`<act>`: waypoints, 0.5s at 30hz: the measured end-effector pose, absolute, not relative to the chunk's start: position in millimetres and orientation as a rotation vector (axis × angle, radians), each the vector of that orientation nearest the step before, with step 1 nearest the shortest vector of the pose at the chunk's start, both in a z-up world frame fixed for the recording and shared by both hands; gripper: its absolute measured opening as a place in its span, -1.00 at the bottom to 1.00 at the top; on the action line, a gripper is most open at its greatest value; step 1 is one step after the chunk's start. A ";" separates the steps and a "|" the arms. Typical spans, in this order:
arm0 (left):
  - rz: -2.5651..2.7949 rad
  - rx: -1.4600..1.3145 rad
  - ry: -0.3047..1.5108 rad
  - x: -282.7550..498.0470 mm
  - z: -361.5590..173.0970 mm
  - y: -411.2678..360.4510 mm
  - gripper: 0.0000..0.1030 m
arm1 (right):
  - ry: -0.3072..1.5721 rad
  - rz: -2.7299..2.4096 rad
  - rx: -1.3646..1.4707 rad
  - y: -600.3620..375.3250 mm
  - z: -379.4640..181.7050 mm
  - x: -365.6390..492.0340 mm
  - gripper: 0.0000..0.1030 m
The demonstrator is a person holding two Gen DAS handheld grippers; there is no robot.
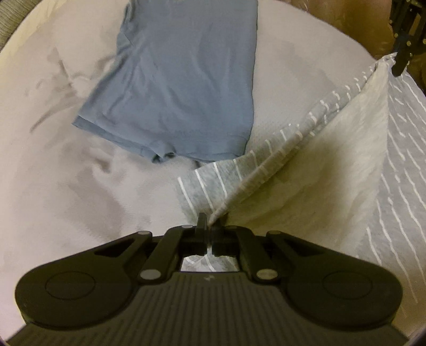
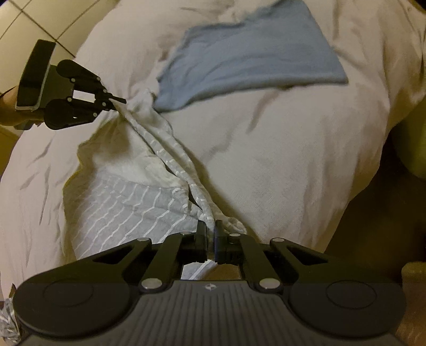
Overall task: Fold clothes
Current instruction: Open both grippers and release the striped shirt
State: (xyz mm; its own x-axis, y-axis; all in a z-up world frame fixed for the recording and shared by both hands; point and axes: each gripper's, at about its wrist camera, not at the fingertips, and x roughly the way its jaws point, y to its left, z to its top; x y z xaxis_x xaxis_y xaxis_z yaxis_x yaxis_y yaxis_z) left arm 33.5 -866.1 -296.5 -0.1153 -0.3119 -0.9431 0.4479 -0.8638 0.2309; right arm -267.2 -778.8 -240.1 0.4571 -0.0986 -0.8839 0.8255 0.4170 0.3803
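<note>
A grey garment with thin white stripes lies stretched across a pale bed sheet, its whitish inner side showing. My left gripper is shut on one corner of its edge; in the right wrist view the left gripper pinches that same taut edge at the upper left. My right gripper is shut on the opposite end of the edge, and in the left wrist view the right gripper hangs at the top right corner. A folded blue garment lies flat farther back on the bed.
The pale sheet covers the bed, with wrinkles. Tiled floor shows past the bed's far left edge. A dark gap and a yellowish object lie off the bed's right side.
</note>
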 end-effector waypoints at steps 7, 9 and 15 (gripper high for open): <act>-1.911 1.556 0.250 51.4 -292.3 -878.8 -0.63 | 0.897 -0.728 1.028 -784.5 -253.1 -282.3 -0.85; -1.876 1.525 0.260 60.6 -283.8 -878.1 -0.62 | 0.902 -0.779 1.012 -782.1 -248.1 -289.5 -0.70; -1.830 1.363 0.409 80.0 -255.9 -859.0 -0.63 | 0.840 -0.869 0.898 -767.6 -218.3 -301.1 -0.59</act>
State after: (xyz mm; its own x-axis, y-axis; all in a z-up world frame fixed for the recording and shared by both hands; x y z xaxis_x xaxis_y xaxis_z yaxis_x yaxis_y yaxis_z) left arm 80.0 -859.0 -255.9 -0.0992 -0.4049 -0.9090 0.7531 -0.6276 0.1974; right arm -301.1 -767.6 -218.3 0.3978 -0.2648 -0.8784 0.8869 0.3560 0.2944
